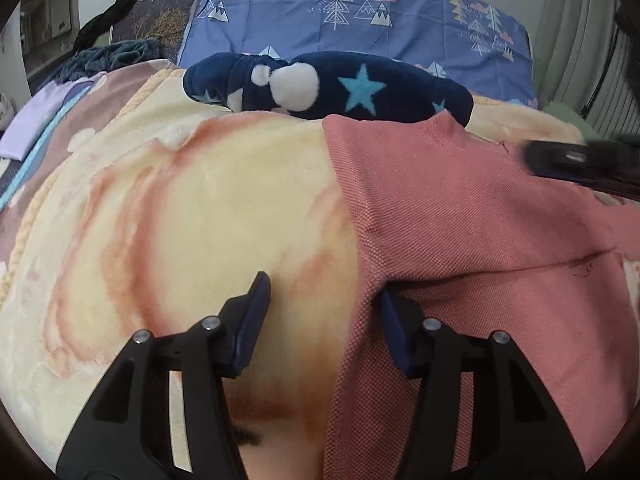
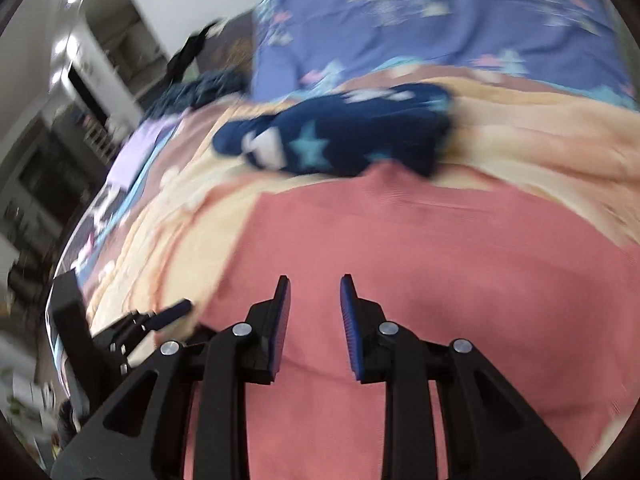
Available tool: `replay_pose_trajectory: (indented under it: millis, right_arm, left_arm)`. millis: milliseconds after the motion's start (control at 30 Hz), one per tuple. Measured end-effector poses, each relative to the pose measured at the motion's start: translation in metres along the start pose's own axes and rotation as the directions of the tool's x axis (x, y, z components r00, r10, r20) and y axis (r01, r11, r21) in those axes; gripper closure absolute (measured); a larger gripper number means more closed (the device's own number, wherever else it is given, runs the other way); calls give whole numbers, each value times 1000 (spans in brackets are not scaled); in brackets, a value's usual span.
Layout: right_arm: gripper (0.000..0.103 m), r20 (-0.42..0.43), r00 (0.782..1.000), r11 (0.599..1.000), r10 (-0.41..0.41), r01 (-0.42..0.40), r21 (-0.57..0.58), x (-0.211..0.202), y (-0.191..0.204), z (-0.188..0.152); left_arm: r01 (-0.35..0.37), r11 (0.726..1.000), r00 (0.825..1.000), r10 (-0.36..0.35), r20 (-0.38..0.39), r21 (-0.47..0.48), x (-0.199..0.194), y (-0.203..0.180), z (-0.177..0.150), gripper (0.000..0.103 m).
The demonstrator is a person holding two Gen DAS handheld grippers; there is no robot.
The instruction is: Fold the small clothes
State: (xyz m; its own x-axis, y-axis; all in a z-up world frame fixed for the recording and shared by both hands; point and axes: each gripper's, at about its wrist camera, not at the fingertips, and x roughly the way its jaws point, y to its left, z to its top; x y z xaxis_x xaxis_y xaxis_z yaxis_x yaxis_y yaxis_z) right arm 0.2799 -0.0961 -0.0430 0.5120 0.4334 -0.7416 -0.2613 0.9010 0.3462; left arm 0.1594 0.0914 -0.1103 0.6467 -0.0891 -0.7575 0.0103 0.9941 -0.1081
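Observation:
A pink woven garment (image 1: 460, 208) lies spread on a cream and orange blanket (image 1: 180, 208). My left gripper (image 1: 323, 298) is open at the garment's left edge. Its left finger (image 1: 256, 300) rests over bare blanket, and its right finger (image 1: 394, 320) has its tip tucked under a fold of the pink cloth. In the right wrist view, my right gripper (image 2: 314, 282) hovers over the middle of the pink garment (image 2: 440, 248), its jaws a little apart with nothing between them. This gripper shows blurred at the right edge of the left wrist view (image 1: 560, 158). The left gripper (image 2: 172, 312) appears at lower left.
A navy fleece garment with blue stars (image 1: 328, 84) lies just beyond the pink one. Behind it is blue bedding with a tree print (image 1: 352, 12). A lilac cloth (image 1: 28, 124) and a teal knit (image 1: 112, 56) lie at far left. Room furniture (image 2: 48, 168) stands past the bed's left side.

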Motion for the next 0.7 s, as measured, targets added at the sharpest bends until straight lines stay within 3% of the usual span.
replay_pose_trajectory:
  millis: [100, 133, 200, 300, 333, 400, 433, 467, 533, 600, 700]
  right_arm:
    - [75, -64, 998, 1000, 16, -15, 2, 42, 28, 25]
    - [69, -76, 997, 1000, 10, -10, -4, 53, 37, 33]
    - [57, -93, 995, 999, -34, 31, -32, 74, 51, 46]
    - [56, -133, 987, 996, -85, 79, -52, 107, 67, 57]
    - [64, -145, 985, 995, -97, 90, -51, 116, 68, 59]
    - [101, -161, 978, 990, -134, 127, -58, 134, 71, 60]
    - [101, -156, 978, 990, -138, 131, -51, 139, 70, 60]
    - [101, -134, 983, 992, -124, 120, -43, 140, 72, 60]
    - [102, -99, 993, 997, -69, 65, -39, 143, 78, 60]
    - [102, -103, 993, 997, -65, 60, -49, 152, 83, 56]
    - [102, -108, 994, 996, -34, 24, -89, 154, 83, 52]
  left_arm:
    - [40, 999, 999, -40, 17, -30, 1, 5, -3, 49]
    - [51, 998, 999, -51, 18, -38, 2, 7, -4, 49]
    - [70, 997, 997, -69, 23, -46, 1, 9, -3, 49]
    - [88, 995, 995, -86, 43, -46, -1, 9, -3, 50]
    - [93, 995, 995, -90, 50, -47, -2, 9, -2, 57]
    - [118, 991, 991, -113, 68, -62, -3, 10, -2, 80]
    - [133, 989, 989, -129, 66, -68, -3, 10, -2, 94]
    - [129, 989, 990, -125, 61, -76, -3, 10, -3, 95]
    - [103, 989, 994, -100, 36, -103, -1, 14, -4, 95]
    - [111, 986, 994, -111, 7, -128, 4, 19, -6, 93]
    - [106, 985, 994, -107, -1, -134, 6, 21, -8, 85]
